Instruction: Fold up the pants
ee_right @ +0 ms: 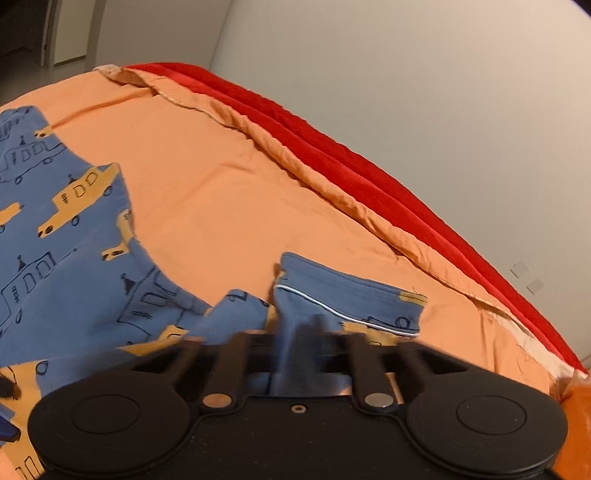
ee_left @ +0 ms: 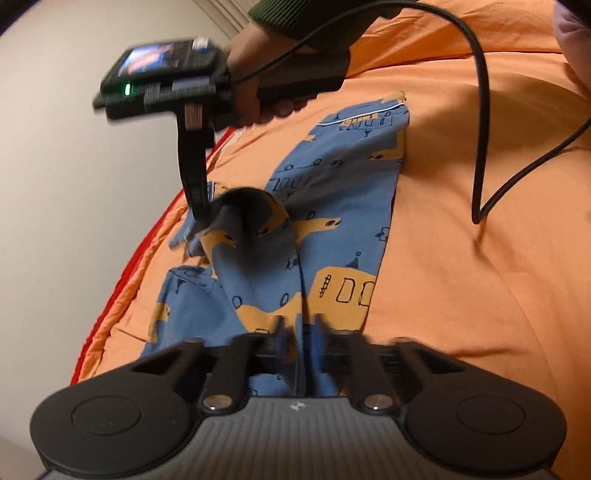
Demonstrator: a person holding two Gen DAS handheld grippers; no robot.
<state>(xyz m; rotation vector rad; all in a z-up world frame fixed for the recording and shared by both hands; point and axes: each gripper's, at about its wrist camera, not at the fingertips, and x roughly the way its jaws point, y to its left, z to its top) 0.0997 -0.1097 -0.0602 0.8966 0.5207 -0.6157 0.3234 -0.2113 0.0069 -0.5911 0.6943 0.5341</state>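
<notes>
Gripping the pants [ee_left: 332, 229] at two places, both grippers have their fingers closed on blue cloth. In the left wrist view the left gripper [ee_left: 301, 343] pinches a fold at the near end of the pants, the cloth standing up between its fingers. In that same view the right gripper [ee_left: 201, 218], held by a hand [ee_left: 255, 92] in a dark green sleeve [ee_left: 295, 14], reaches down from above and clamps a bunched-up bit of fabric left of the pants' middle, lifted off the bed [ee_left: 461, 258]. The right wrist view shows its own gripper [ee_right: 303, 339] shut on a hemmed edge with a white piping line.

The pants lie on the orange bed, patterned with yellow cars. Their long axis runs away from the left gripper, toward the far hem near the sleeve. The rest of the pants lies flat, right of the bunched part. A black cable [ee_left: 480, 147] trails across the bed to the right of the pants, clear of them.

My guess: the next move carries both held points across the pants' long axis, so both must travel together or the fold skews
</notes>
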